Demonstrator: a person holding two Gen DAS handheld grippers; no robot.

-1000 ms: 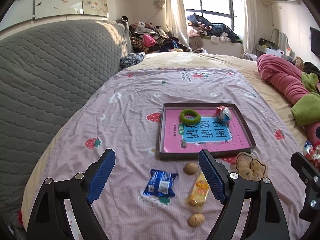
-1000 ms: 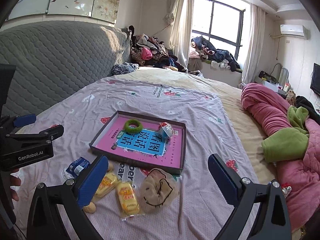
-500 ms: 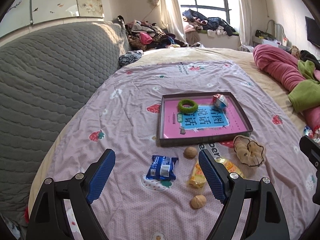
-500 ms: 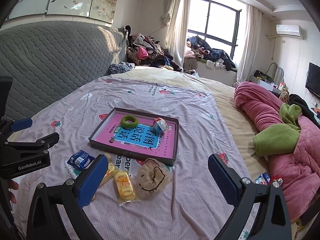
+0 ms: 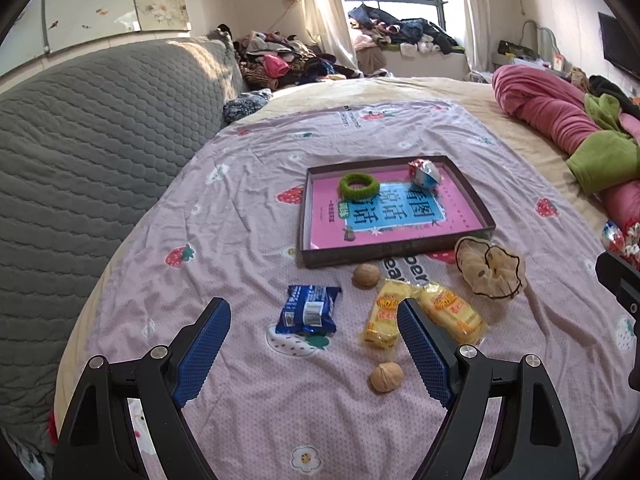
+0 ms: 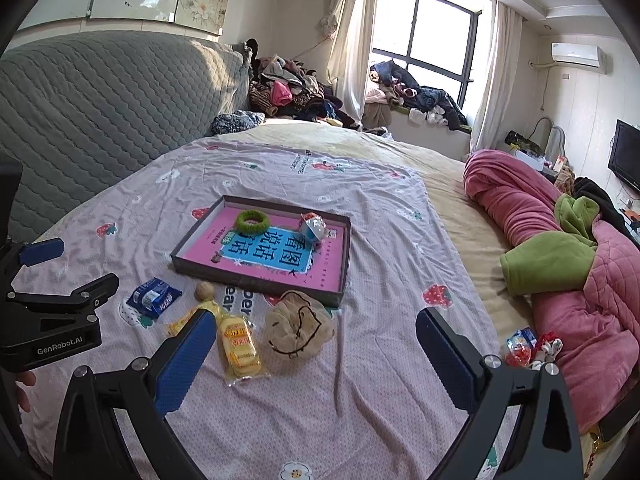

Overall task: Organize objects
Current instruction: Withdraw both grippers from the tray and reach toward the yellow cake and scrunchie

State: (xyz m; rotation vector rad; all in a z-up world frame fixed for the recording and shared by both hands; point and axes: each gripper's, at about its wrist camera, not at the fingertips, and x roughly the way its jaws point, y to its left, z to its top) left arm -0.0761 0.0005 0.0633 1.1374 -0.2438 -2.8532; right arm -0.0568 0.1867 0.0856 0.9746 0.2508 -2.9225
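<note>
Two grippers hang over our bed, both with jaws spread wide and nothing between the pads. Our left gripper touches nothing; past its blue fingers we see the blue snack packet lying flat on the pink strawberry sheet, with two yellow cake packets beside it, one partly hidden behind the right-hand finger. One walnut lies near us, and a second walnut sits just in front of the tray. A beige scrunchie rests at the tray's near right corner.

Our right gripper is likewise released and empty, held above the sheet with the scrunchie and one yellow packet showing between its fingers. At the left edge of its view the left gripper's black body shows, held by a hand.

Inside the shallow dark tray, on its pink and blue printed base, lie a green fuzzy ring towards the far left and a round foil-wrapped sweet at the far right corner. A rolled pink and green quilt lies along the right of the bed, with small wrappers at its foot.

Compared with a second ago, the left gripper has come lower and closer to the sheet, so the snacks sit higher and larger between its fingers; the right gripper's view has shifted sideways, bringing the wrappers by the quilt into sight. No object on the sheet has moved, and the jaws stand as wide as before.
</note>
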